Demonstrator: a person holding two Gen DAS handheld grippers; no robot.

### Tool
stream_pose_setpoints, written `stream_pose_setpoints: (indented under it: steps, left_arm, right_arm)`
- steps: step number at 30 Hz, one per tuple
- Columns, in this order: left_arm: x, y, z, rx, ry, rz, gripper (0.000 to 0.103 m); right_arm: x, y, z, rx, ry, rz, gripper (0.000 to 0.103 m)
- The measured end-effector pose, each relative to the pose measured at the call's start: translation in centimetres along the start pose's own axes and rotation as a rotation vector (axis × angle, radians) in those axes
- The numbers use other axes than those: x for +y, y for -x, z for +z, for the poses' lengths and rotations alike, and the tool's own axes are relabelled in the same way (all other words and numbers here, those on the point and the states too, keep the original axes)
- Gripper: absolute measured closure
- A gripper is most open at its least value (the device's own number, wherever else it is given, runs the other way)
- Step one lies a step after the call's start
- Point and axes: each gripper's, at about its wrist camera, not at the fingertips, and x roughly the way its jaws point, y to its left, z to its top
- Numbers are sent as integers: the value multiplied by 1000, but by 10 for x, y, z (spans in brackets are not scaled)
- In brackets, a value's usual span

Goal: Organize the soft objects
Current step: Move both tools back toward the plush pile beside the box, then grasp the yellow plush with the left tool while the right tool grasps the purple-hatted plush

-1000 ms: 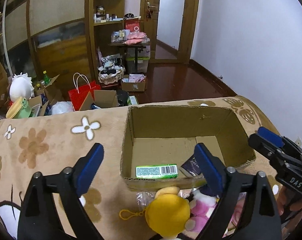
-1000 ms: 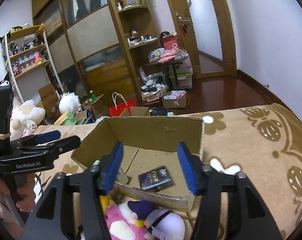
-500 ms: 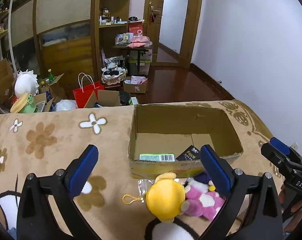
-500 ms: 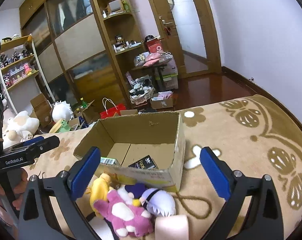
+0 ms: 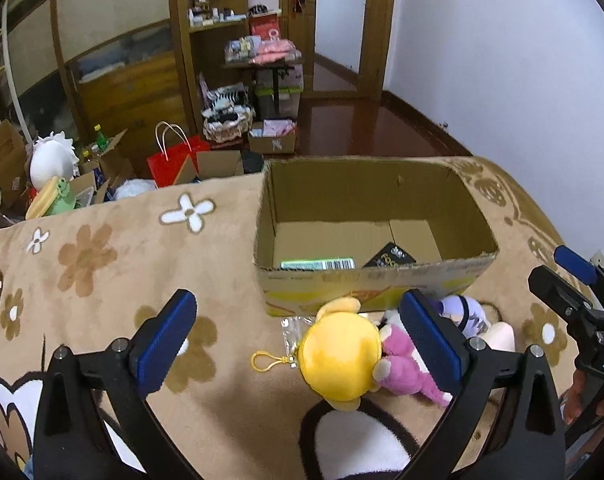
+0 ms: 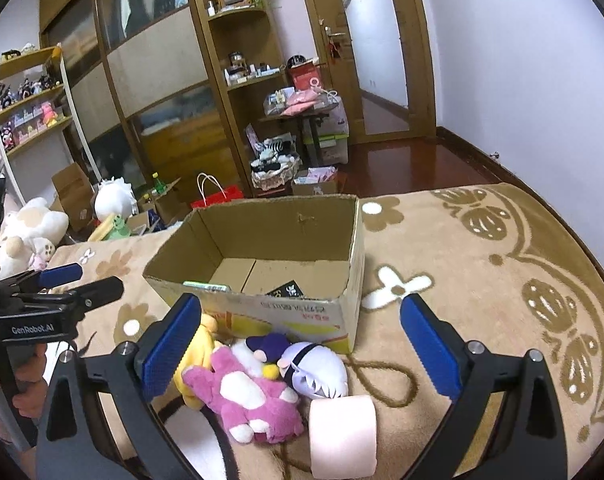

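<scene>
An open cardboard box (image 5: 365,280) (image 6: 302,312) sits on the tan flowered blanket, holding a green packet (image 5: 317,264) and a black card (image 5: 389,258). In front of it lies a pile of soft toys: a yellow plush (image 5: 337,356) (image 6: 194,360), a pink plush (image 6: 254,396) (image 5: 401,372), a purple-white plush (image 6: 313,368) and a pale pink roll (image 6: 343,432). My left gripper (image 5: 302,344) is open and empty just above the yellow plush. My right gripper (image 6: 302,344) is open and empty above the pile.
The blanket (image 5: 102,264) ends beyond the box, with floor clutter past it: a red bag (image 5: 174,160), cartons and big plush toys (image 6: 30,224). Shelves and a door stand at the back. A white wall (image 5: 501,60) is on the right.
Both grippers have drawn back and up from the box. The right gripper's jaws have opened wide. The toy pile in front of the box has come into fuller view.
</scene>
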Motion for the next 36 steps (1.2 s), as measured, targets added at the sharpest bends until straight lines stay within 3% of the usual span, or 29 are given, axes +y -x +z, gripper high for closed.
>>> stream_pose_setpoints:
  steps: [19,36]
  left_arm:
    - [-18,-66,-2,132,-44,4,2]
    - [-20,-99,-15,243,-50,-15,2]
  right_arm:
    - [-10,-59,-23,181,-44,-46,0]
    - [-18,-96,-40,329,-61,-58,0]
